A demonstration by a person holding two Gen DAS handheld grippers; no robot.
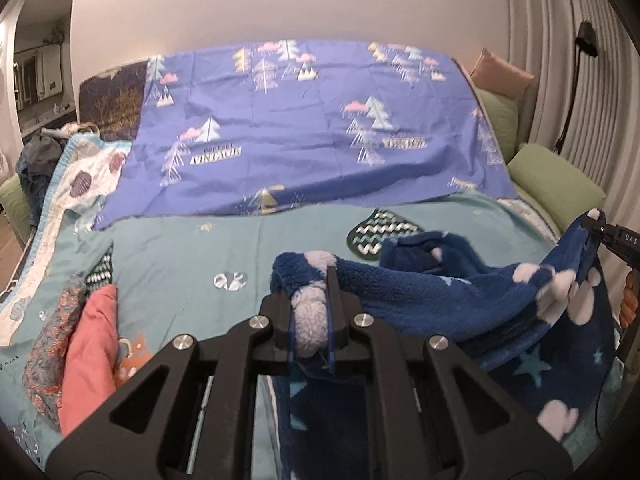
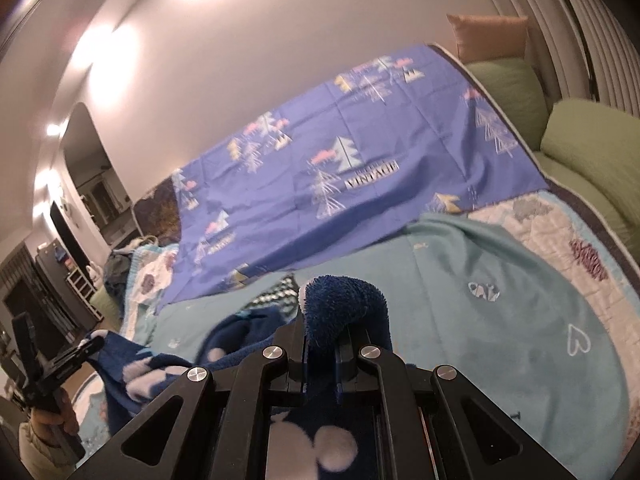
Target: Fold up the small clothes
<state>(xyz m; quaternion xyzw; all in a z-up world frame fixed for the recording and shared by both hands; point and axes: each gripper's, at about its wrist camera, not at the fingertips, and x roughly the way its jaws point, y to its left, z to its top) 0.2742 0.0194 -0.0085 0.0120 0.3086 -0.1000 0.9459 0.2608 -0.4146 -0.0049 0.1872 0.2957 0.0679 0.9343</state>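
1. Garment point(image 1: 460, 296): dark-blue fleece with white blobs and light-blue stars. It is held off the bed between both grippers and fills the lower right of the left view and the lower centre and lower left of the right view.
2. Left gripper point(image 1: 316, 312): jaws pressed together on a bunched edge of the garment; a blue-and-white tuft sticks out past the tips.
3. Right gripper point(image 2: 324, 344): jaws pinched on another edge; a blue fold bulges up over the tips. Also seen at the right edge of the left view, gripping fabric.
4. Key relation: the garment's long axis runs gripper to gripper, L–R across the frame. The top edge sags between the two grips, with a loose lump mid-span. The rest hangs below toward the cameras.
5. Nearer arm: neither. Each gripper owns one end, so the next move is likely symmetric, e.g. lay the piece flat or bring the ends together. That is a judgement only.
6. Surface: teal blanket point(image 1: 180, 248), soft and mildly wrinkled, directly ahead of and under the garment.
7. Purple sheet point(image 1: 300, 128) with tree print lies beyond it, upper centre.
8. Pink cloth point(image 1: 88, 352) and a patterned piece sit at lower left of the left view, apart from the garment.
9. Room: green cushions point(image 2: 580, 148) at right, plain wall behind, bright lamp glare at upper left of the right view.
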